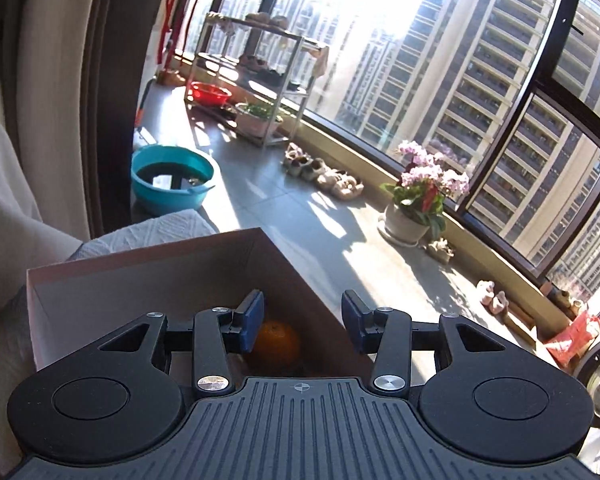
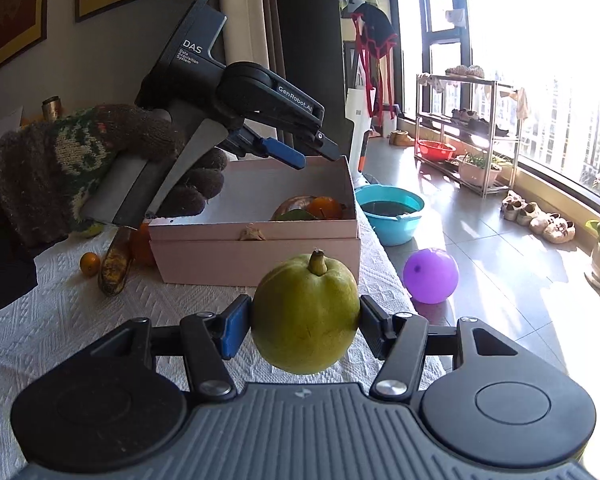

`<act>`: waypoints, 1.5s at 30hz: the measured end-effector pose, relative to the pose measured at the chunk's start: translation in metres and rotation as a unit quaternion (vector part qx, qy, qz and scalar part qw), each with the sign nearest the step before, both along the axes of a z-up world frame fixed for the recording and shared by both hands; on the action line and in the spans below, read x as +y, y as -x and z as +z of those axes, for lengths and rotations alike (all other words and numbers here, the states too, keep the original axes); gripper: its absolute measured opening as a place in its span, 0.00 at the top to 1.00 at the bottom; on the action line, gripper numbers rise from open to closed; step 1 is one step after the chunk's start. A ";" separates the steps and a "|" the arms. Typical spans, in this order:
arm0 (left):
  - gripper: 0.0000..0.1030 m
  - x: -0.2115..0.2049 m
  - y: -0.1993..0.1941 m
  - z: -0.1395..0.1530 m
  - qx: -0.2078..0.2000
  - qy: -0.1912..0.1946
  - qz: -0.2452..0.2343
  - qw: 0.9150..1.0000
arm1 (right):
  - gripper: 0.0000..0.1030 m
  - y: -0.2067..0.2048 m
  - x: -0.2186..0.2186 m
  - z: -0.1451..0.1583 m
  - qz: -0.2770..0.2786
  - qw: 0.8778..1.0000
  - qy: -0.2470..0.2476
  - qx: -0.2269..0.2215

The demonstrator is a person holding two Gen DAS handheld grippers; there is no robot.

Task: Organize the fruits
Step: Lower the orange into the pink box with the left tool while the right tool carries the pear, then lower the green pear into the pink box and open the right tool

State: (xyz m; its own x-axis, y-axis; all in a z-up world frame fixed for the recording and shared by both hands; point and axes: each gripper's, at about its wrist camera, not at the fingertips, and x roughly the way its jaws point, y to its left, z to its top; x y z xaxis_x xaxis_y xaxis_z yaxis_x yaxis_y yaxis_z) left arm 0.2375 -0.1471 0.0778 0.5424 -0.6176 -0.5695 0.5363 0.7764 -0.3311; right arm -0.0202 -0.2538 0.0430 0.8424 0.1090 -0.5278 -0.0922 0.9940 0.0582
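Note:
My right gripper (image 2: 304, 320) is shut on a green pear (image 2: 306, 304), stem up, held just above the white tablecloth (image 2: 59, 320). Behind it stands an open pink box (image 2: 259, 256) holding an orange (image 2: 326, 206) and a brownish fruit with a leaf (image 2: 295, 210). My left gripper (image 2: 314, 158), held by a knit-gloved hand (image 2: 79, 160), hovers open over the box with nothing in it. In the left wrist view the left gripper (image 1: 303, 308) looks down into the box (image 1: 139, 280) at the orange (image 1: 277, 342). A spotted banana (image 2: 113, 272) and a small orange (image 2: 89, 263) lie left of the box.
The table edge runs along the right of the box. On the floor beyond it are a purple balloon (image 2: 430, 275), a teal basin of water (image 2: 390, 212), a metal shoe rack (image 2: 468, 132), shoes and a potted orchid (image 1: 420, 196).

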 end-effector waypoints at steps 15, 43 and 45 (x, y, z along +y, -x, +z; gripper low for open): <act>0.54 0.139 0.168 -0.021 -0.095 -0.073 0.097 0.988 | 0.44 -0.138 0.032 0.059 0.043 0.999 -0.027 0.007; 0.54 0.205 0.174 -0.050 -0.070 -0.018 0.159 0.985 | 0.44 -0.279 0.038 0.033 -0.006 0.991 0.070 0.113; 0.54 0.207 0.172 -0.051 -0.069 -0.014 0.160 0.985 | 0.44 -0.286 0.031 0.027 -0.017 0.990 0.071 0.121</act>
